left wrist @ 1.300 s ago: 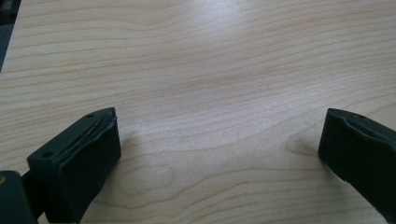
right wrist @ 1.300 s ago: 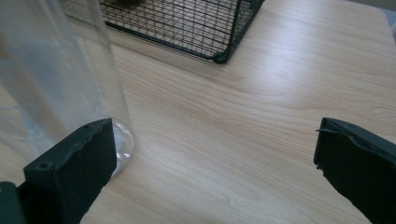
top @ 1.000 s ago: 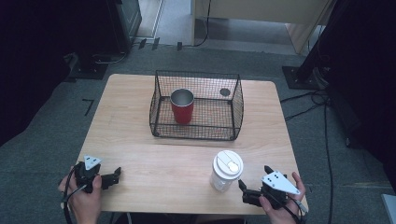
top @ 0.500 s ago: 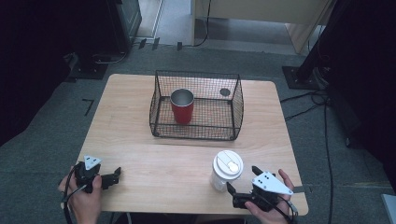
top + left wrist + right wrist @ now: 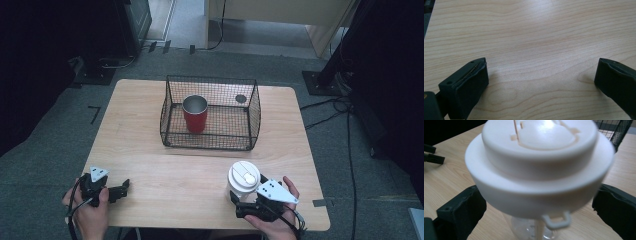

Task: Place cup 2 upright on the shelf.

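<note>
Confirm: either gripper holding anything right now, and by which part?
Nothing held. The right gripper has its fingers open on either side of the lidded cup, below the lid, not closed. The left gripper is open over bare table.

The right tongs (image 5: 234, 202), earlier at the bench's (image 5: 150, 130) near right corner and apart from the cup (image 5: 243, 176), now sit further left, against the cup's base. Their jaws, open, now flank the cup below its lid (image 5: 539, 160).

Wood, plastic, wire, metal
Matt pale-wood table (image 5: 150, 150); smooth white plastic lid (image 5: 539, 162) on clear cup (image 5: 529, 232); black wire basket (image 5: 210, 112); metal-lined red cup (image 5: 195, 112).
</note>
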